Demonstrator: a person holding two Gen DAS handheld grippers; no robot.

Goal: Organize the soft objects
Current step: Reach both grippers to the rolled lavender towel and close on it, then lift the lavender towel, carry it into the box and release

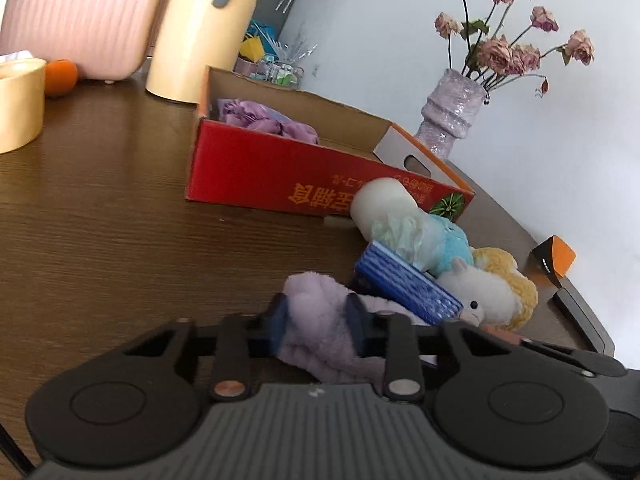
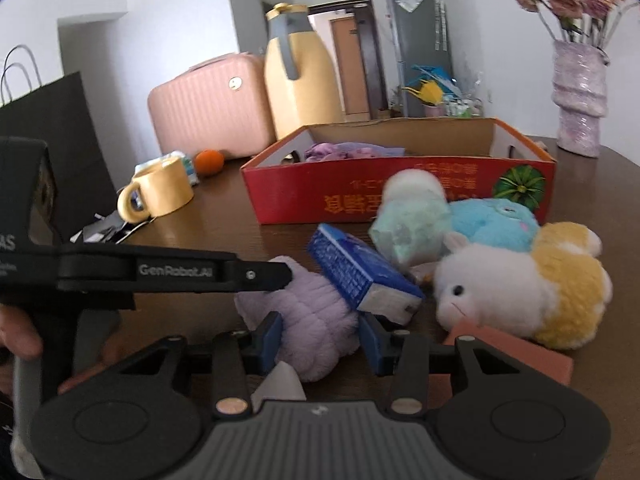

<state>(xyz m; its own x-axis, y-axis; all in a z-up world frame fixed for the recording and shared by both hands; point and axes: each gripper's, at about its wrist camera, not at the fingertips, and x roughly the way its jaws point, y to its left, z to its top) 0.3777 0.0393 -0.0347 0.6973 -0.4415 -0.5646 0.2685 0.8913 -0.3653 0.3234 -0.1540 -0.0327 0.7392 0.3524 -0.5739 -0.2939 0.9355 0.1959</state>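
Observation:
A purple fluffy cloth (image 1: 320, 320) (image 2: 316, 320) lies on the dark wooden table. My left gripper (image 1: 318, 314) is shut on one end of it, the blue pads squeezing the pile. My right gripper (image 2: 322, 334) has its pads against the other end. In the right wrist view the left gripper's fingers (image 2: 264, 276) come in from the left onto the cloth. Beside it lie a blue packet (image 2: 352, 268), a white and yellow plush (image 2: 520, 284), a blue plush (image 2: 492, 224) and a mint-white soft toy (image 2: 412, 216). Behind them stands a red cardboard box (image 2: 304, 196) holding purple fabric (image 2: 340, 150).
A salmon block (image 2: 520, 356) lies under the white plush. Farther back are a yellow mug (image 2: 160, 196), an orange (image 2: 209, 161), a pink case (image 2: 208, 108), a yellow jug (image 2: 300, 80) and a vase of dried roses (image 2: 580, 96). A black bag (image 2: 52, 128) stands at left.

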